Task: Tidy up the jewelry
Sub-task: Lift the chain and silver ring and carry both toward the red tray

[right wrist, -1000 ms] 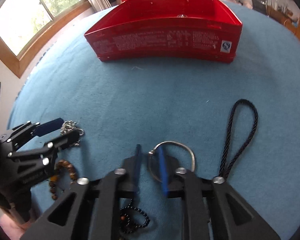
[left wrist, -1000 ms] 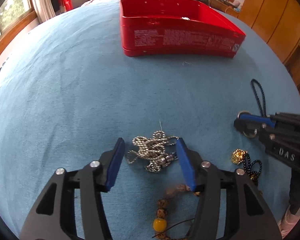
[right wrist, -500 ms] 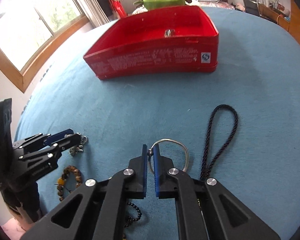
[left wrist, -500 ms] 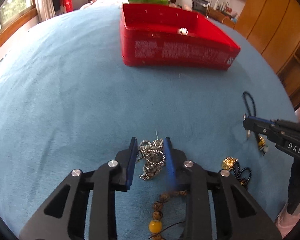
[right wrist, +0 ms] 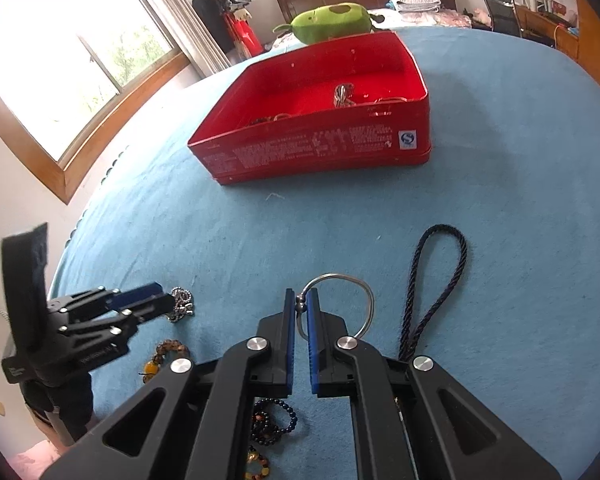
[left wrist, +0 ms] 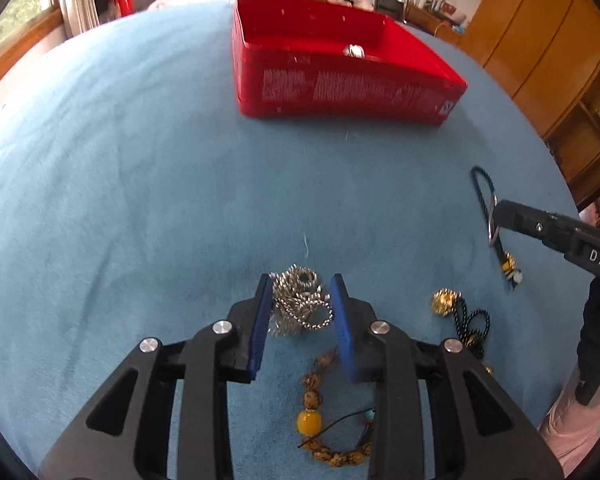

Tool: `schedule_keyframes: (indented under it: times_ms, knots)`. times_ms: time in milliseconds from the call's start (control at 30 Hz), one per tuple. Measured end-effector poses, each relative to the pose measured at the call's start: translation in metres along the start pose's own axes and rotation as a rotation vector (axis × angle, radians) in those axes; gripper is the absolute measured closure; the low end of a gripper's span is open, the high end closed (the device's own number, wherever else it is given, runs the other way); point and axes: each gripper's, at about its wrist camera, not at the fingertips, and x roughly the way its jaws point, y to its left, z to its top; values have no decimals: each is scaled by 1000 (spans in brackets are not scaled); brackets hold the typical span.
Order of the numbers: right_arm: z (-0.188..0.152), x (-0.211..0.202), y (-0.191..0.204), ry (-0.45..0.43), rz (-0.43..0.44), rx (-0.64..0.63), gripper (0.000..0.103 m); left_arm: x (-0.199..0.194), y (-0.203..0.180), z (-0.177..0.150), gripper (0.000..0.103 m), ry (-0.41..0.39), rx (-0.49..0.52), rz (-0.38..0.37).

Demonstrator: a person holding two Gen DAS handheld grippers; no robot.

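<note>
My left gripper (left wrist: 300,292) is shut on a bunched silver ball chain (left wrist: 300,304) and holds it above the blue cloth. My right gripper (right wrist: 300,304) is shut on a metal key ring (right wrist: 340,304) with a dark braided cord (right wrist: 436,280) hanging from it; it also shows in the left wrist view (left wrist: 496,216). The red tin box (left wrist: 340,84) stands at the far side, with some jewelry (right wrist: 342,94) inside. A wooden bead bracelet with a yellow bead (left wrist: 320,412) lies on the cloth below my left gripper.
A gold charm on a dark cord (left wrist: 456,312) lies right of the left gripper. Dark and amber bead bracelets (right wrist: 272,424) lie under the right gripper. A green plush toy (right wrist: 332,20) sits behind the box. A window (right wrist: 60,64) is at the left.
My left gripper closed on the silver chain and lifted it. My right gripper closed on the key ring and raised it, with the cord trailing. Both views rose above the cloth.
</note>
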Motion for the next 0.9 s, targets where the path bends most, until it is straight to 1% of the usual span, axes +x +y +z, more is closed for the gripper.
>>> schedule_keyframes:
  times_ms: [133, 200, 233, 300, 367, 400, 433, 467, 500, 567, 600, 667, 733, 900]
  knots:
    - [2, 6, -1, 5, 6, 2, 98, 3, 1, 0, 71, 13, 0, 14]
    - [2, 6, -1, 7, 8, 0, 98, 7, -1, 2, 60, 17, 9, 31]
    - [3, 7, -1, 8, 9, 0, 98, 9, -3, 2, 52, 18, 15, 48]
    - [3, 8, -1, 11, 10, 0, 98, 12, -5, 2, 51, 21, 23, 68]
    - [3, 10, -2, 14, 11, 1, 98, 18, -6, 2, 52, 42, 27, 62]
    - [3, 10, -2, 15, 12, 2, 98, 20, -8, 2, 53, 40, 34, 71]
    - [4, 11, -3, 15, 13, 3, 98, 21, -9, 2, 58, 35, 43, 86]
    - [4, 11, -3, 15, 13, 5, 98, 21, -11, 2, 66, 29, 53, 91]
    - [4, 11, -3, 15, 14, 6, 98, 22, -11, 3, 72, 27, 54, 87]
    - [5, 10, -3, 14, 17, 8, 98, 22, -9, 4, 78, 20, 42, 74]
    - [5, 10, -3, 14, 19, 8, 98, 21, -9, 4, 78, 17, 38, 70]
    - [5, 9, -3, 12, 22, 7, 98, 19, -6, 4, 91, 2, 18, 57]
    - [5, 7, -3, 9, 24, 5, 98, 14, -1, 3, 92, -10, -3, 31]
    - [7, 1, -3, -7, 39, 6, 98, -3, 6, 5, 93, -55, -31, 8]
